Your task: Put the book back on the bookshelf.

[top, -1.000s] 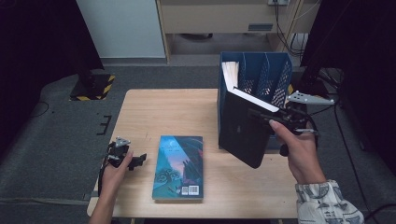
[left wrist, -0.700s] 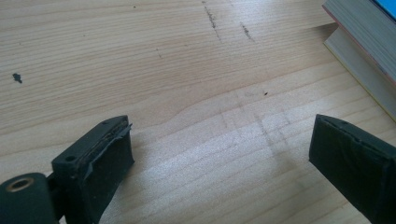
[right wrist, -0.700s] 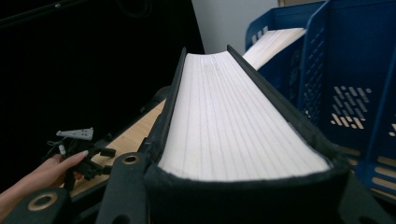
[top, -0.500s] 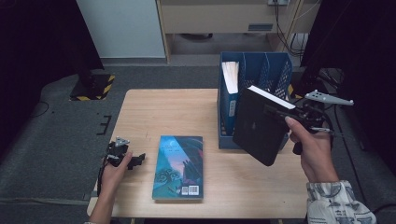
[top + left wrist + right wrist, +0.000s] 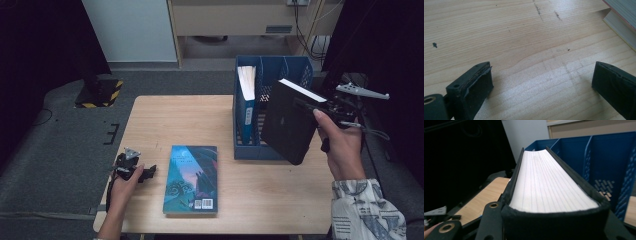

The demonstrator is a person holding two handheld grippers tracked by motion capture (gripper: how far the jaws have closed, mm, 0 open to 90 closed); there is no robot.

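Your right gripper [image 5: 320,107] clamping the black book [image 5: 289,122], held tilted above the bench [image 5: 175,115] beside the blue file rack [image 5: 260,145], perhaps touching it, your left gripper [image 5: 142,173] resting near left, jaws wide apart, empty.

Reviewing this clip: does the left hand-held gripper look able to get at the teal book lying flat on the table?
Probably yes. The left hand-held gripper rests open on the table just beside the teal book, with bare wood between them.
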